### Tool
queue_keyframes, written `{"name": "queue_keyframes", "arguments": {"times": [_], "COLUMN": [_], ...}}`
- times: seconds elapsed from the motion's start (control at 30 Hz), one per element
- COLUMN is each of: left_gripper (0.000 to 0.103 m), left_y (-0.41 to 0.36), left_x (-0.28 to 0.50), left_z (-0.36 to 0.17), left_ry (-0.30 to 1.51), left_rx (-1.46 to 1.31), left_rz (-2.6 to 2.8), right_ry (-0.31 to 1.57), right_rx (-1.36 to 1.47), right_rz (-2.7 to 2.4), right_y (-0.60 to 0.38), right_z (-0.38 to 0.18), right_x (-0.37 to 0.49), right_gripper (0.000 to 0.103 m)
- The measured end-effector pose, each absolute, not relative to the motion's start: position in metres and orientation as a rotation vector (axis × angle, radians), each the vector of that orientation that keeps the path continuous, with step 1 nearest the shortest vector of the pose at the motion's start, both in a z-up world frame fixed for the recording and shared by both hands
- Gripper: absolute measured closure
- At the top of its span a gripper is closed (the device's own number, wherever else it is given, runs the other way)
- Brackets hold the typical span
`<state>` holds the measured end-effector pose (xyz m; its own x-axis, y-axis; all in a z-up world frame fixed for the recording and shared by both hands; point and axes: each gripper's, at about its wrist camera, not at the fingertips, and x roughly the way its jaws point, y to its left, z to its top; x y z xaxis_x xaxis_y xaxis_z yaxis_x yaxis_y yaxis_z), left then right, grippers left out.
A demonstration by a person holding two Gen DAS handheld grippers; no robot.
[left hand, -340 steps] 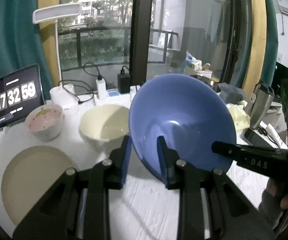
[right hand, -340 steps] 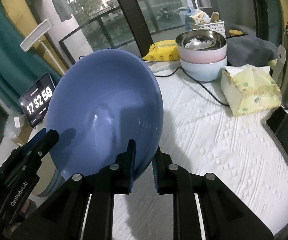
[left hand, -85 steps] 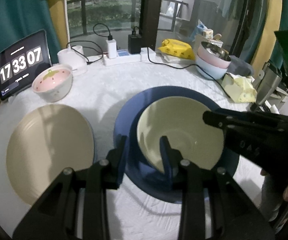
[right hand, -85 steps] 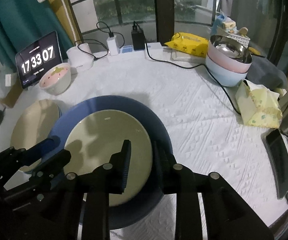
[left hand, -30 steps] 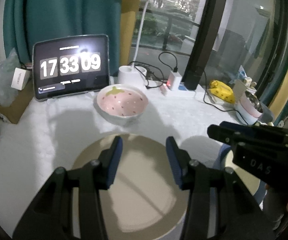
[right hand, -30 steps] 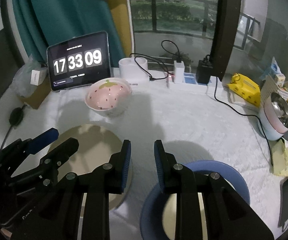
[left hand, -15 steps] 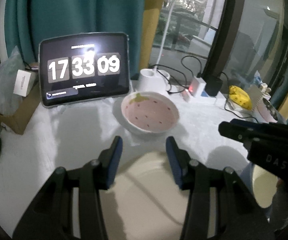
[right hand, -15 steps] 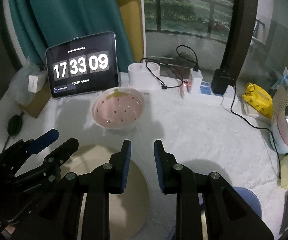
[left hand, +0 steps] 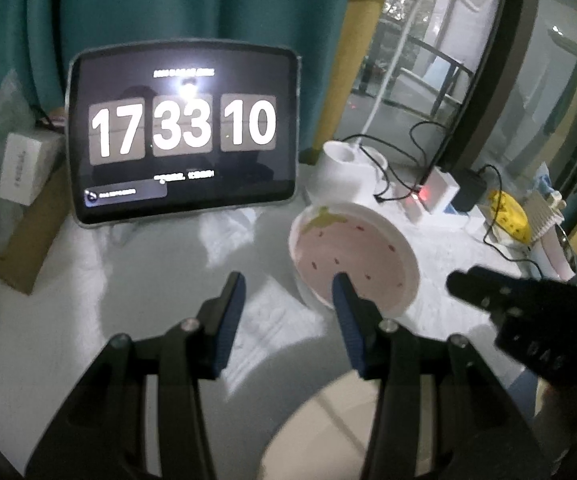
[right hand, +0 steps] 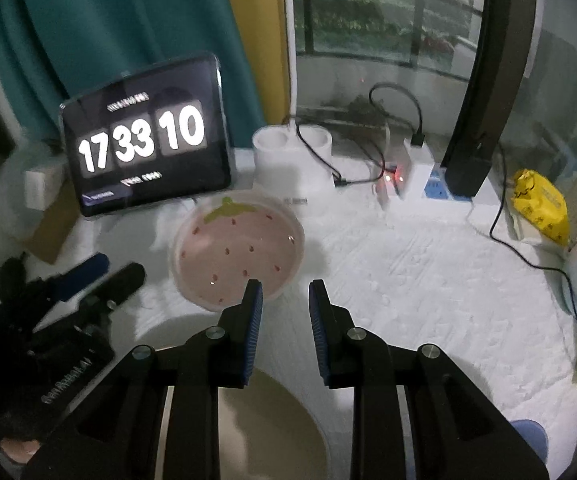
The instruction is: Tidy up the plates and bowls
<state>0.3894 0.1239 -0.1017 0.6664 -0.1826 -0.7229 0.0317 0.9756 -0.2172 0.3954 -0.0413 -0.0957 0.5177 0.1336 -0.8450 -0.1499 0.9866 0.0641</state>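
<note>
Pink bowl (right hand: 238, 256) with white rim, dotted inside with small red seeds and a green leaf mark at the far edge, like a strawberry. Beige plate (right hand: 272, 432) near the bottom. Black grippers, left (left hand: 288, 312) and right (right hand: 284, 320), both with blue finger pads (right hand: 253, 332). White textured tablecloth (right hand: 408, 264). Black tablet (left hand: 184, 128) at far left with white clock digits. Teal curtain (left hand: 168, 0) behind, yellow strip beside it. Yellow packet (right hand: 540, 204) at far right. White lamp base (right hand: 292, 160), black cables.
</note>
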Motion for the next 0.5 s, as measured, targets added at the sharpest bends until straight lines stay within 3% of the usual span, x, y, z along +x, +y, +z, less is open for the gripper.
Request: {"name": "queue_keyframes", "arguments": {"times": [0.37,0.5], "left_gripper": [0.056,0.056], "left_y": [0.117,0.11], "left_x": [0.422,0.428], "left_z": [-0.132,-0.135], "left_ry": [0.93,0.952], "left_rx": [-0.213,-0.184], "left_rz": [-0.123,-0.129], "right_ry": [1.079,1.09], "right_rx": [0.057,0.078], "right_rz": [0.121,0.123], "right_y": [-0.038,-0.037], "right_z": [-0.138,-0.147], "right_x": [0.424,0.43], "right_gripper": [0.078,0.073]}}
